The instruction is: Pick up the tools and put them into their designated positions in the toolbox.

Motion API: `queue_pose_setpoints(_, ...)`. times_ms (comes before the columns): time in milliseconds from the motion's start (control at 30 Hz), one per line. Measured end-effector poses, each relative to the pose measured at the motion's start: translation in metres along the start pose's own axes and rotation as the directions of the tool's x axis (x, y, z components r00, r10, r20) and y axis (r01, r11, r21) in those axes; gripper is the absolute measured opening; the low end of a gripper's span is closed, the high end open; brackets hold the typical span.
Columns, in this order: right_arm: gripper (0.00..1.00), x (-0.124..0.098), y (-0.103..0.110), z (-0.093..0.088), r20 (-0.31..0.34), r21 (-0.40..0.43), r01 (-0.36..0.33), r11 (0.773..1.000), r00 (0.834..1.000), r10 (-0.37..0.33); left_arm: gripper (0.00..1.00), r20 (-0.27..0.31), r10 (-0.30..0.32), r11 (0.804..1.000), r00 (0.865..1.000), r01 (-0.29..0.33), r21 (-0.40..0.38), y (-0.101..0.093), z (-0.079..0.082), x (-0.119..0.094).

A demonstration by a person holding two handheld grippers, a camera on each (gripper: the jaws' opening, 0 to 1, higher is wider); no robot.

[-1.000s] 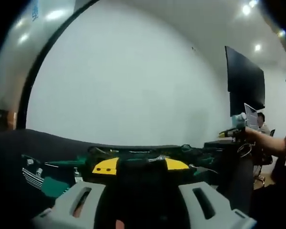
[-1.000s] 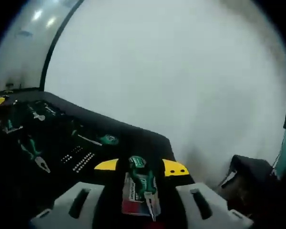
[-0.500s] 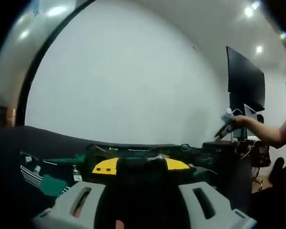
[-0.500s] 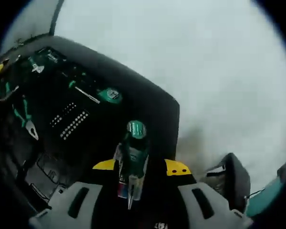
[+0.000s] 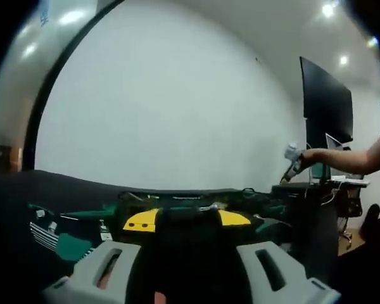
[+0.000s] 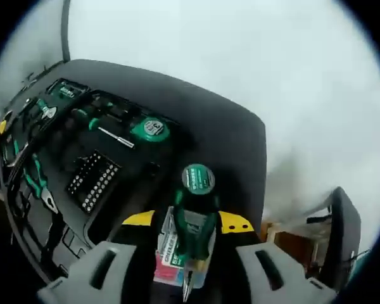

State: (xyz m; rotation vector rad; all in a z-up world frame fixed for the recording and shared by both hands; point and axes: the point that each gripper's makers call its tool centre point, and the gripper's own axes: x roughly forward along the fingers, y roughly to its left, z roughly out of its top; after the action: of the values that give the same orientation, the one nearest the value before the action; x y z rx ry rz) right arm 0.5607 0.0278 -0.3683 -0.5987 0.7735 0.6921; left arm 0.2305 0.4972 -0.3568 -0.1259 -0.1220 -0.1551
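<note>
Right tongs [image 6: 185, 269] grip a green-handled screwdriver [image 6: 191, 218] above the toolbox [image 6: 82, 158]; left tongs [image 5: 189, 269] spread wide (nothing held).

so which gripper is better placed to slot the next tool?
Right. The right gripper already grips a green-handled screwdriver above the open toolbox. The left gripper sits low at the toolbox edge and looks empty.

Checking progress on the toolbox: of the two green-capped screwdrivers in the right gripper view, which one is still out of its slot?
The nearer screwdriver, clamped in the right hand-held gripper with its cap facing the camera. The other screwdriver lies in the toolbox tray.
</note>
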Motion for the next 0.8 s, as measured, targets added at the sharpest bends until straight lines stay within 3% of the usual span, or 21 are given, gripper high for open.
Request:
queue_pose_setpoints(33,0.35,0.004,0.010,-0.002,-0.003,0.005,-0.006,1.000,1.000,0.006,0.35,0.002,0.000,1.000,1.000,0.000,-0.001,0.000,0.000,0.000)
queue_pose_setpoints(133,0.38,0.011,0.005,-0.005,-0.014,0.038,-0.020,0.999,1.000,0.021,0.35,0.004,-0.002,1.000,1.000,0.002,-0.003,0.001,0.001,0.000)
queue_pose_setpoints(233,0.54,0.020,0.001,-0.018,-0.045,0.077,-0.031,0.997,0.998,0.035,0.35,0.005,-0.003,1.000,1.000,0.003,-0.002,0.001,0.001,0.000)
queue_pose_setpoints(267,0.55,0.024,-0.002,-0.020,-0.054,0.089,-0.036,0.995,0.998,0.041,0.35,0.006,-0.003,1.000,1.000,0.003,-0.002,0.000,0.001,0.000)
queue_pose_setpoints(400,0.53,0.036,-0.009,-0.024,-0.015,0.168,-0.045,0.985,0.999,0.048,0.35,0.005,-0.002,1.000,1.000,0.002,-0.001,0.000,0.001,-0.001)
queue_pose_setpoints(500,0.51,0.043,-0.019,-0.019,0.059,0.178,0.003,0.984,0.998,-0.014,0.35,0.000,-0.002,1.000,1.000,0.002,0.007,-0.002,0.000,-0.001)
queue_pose_setpoints(567,0.45,0.048,-0.018,-0.027,0.026,0.205,-0.005,0.979,1.000,0.000,0.35,0.000,-0.002,1.000,1.000,0.002,0.007,-0.001,0.000,-0.001)
queue_pose_setpoints(600,0.43,0.048,-0.010,-0.026,0.050,0.218,-0.023,0.976,0.999,0.012,0.34,0.001,-0.002,1.000,1.000,0.002,0.007,0.000,0.000,-0.001)
queue_pose_setpoints(700,0.38,0.051,-0.009,-0.021,0.088,0.168,-0.037,0.985,0.996,0.023,0.34,0.001,-0.002,1.000,1.000,0.002,0.006,-0.001,0.000,-0.001)
queue_pose_setpoints(800,0.38,0.048,-0.013,-0.022,0.093,0.169,0.000,0.986,0.996,-0.016,0.34,0.001,-0.003,1.000,1.000,0.003,0.005,-0.001,0.000,-0.001)
